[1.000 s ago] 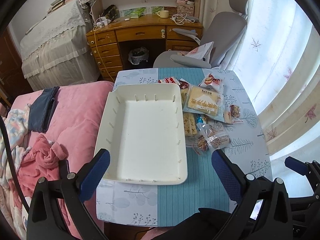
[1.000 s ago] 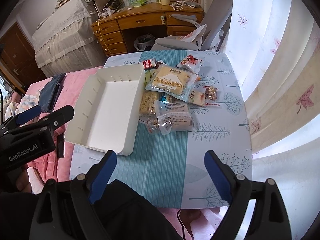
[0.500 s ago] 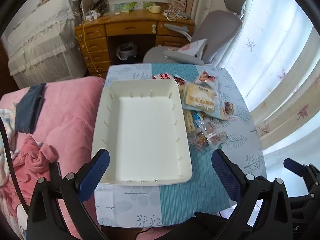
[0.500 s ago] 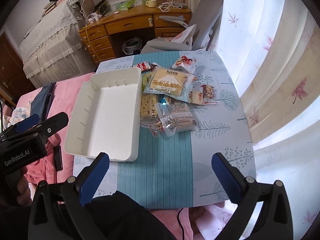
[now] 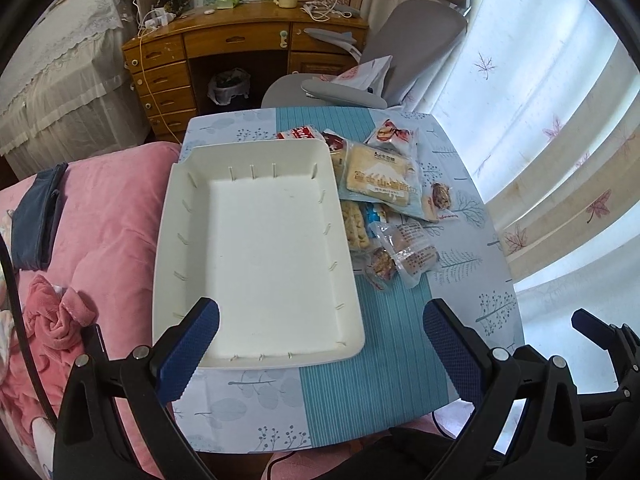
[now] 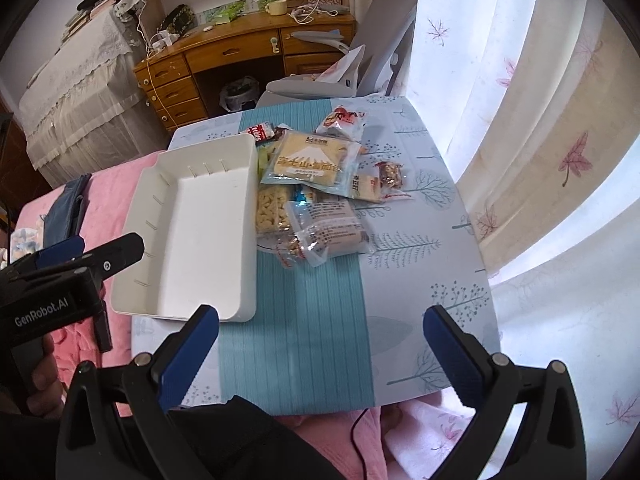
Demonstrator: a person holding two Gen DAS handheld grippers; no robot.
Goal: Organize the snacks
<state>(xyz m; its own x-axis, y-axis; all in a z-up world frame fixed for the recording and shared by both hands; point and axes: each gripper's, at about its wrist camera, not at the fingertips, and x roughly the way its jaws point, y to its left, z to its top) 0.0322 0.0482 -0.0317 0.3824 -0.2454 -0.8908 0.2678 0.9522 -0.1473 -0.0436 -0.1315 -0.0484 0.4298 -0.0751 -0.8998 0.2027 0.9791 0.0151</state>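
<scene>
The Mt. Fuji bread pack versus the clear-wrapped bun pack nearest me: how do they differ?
The Mt. Fuji bread pack is larger, printed with light blue edges, and lies on top at the far end of the pile. The clear-wrapped bun pack is smaller, see-through with small text, at the near end. Both lie flat on the table beside the white tray.

Ahead of the left claw (image 5: 320, 344) a tray (image 5: 256, 344) lies on the desk (image 5: 360, 392), its near edge between the jaws. The snacks (image 5: 380, 208) lie in a heap touching the tray's right side. From the right claw (image 6: 320, 352), tray (image 6: 244, 240) sits ahead-left, snacks (image 6: 316, 200) straight ahead. A chair (image 5: 384, 60) stands behind the desk.
</scene>
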